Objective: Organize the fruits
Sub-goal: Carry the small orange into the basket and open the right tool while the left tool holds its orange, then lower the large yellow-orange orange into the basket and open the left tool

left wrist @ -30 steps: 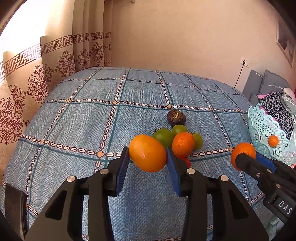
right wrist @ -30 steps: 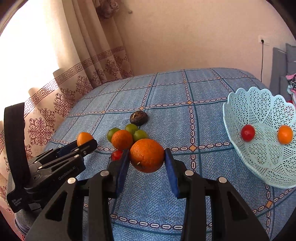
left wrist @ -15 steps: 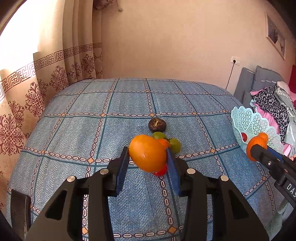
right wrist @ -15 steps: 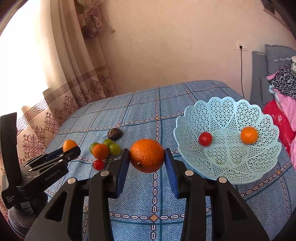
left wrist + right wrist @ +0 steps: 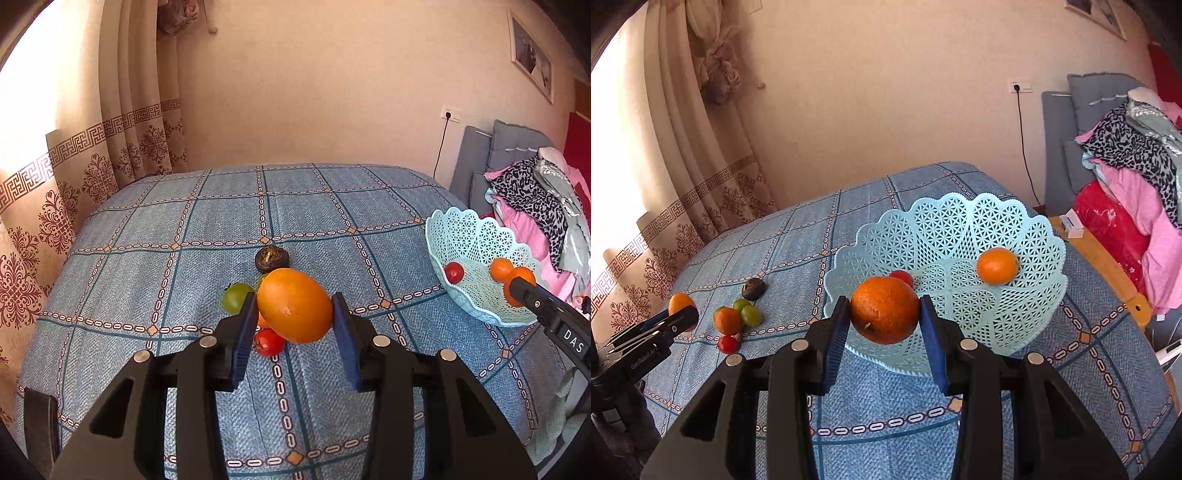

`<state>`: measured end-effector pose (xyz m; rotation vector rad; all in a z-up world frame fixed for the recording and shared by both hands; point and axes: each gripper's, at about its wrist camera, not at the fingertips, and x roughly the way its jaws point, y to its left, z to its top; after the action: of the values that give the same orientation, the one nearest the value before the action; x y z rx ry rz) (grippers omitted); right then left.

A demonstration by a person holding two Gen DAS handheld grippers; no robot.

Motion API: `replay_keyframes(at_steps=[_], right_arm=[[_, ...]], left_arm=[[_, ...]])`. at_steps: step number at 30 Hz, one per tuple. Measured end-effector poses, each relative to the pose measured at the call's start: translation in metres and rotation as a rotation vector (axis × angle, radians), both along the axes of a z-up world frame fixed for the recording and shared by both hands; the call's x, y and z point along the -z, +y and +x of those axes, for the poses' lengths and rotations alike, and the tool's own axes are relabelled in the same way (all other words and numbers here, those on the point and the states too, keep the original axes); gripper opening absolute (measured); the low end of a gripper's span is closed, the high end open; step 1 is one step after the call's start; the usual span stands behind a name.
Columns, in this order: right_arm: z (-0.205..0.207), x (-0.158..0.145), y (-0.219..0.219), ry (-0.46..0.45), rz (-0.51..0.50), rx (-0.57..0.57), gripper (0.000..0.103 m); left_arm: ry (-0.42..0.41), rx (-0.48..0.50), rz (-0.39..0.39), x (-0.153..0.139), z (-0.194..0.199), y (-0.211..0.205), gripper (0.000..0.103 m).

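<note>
Bedspread (image 5: pixel 207 229): woven blue check.
Basket (image 5: pixel 1027 236): pale-blue lattice plastic, scalloped, 2 o'clock.
Left gripper (image 5: pixel 294 325): clamps smooth orange (image 5: pixel 293 304).
Right gripper (image 5: pixel 884 320): "DAS" lettering, clamps pitted orange (image 5: pixel 882 309).

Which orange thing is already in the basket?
The small orange lying loose on the basket wall, beside the tomato; the others are claw-held or on the bed.

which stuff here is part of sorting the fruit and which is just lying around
Part of the job:
- left orange, in left gripper
- right orange, in right gripper
- basket
- loose fruit on bedspread

Lying about:
- clothes pile
- curtain
- wall socket
</note>
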<state>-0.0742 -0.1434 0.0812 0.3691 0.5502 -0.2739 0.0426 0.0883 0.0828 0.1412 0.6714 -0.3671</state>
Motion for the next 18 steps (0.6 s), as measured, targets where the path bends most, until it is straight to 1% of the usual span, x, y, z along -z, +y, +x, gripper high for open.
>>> replay_keyframes(at_steps=[11,18], right_arm=[[-0.005,0.013,-0.027,0.027,0.040,0.055,0.040],[-0.013,0.008,-0.033,-0.007,0.010,0.088,0.040]], left_arm=[[-0.001,0.054,0.022,-0.002,-0.007,-0.030,0.042],[0.000,0.089,0.028,-0.001,-0.012,-0.044,0.042]])
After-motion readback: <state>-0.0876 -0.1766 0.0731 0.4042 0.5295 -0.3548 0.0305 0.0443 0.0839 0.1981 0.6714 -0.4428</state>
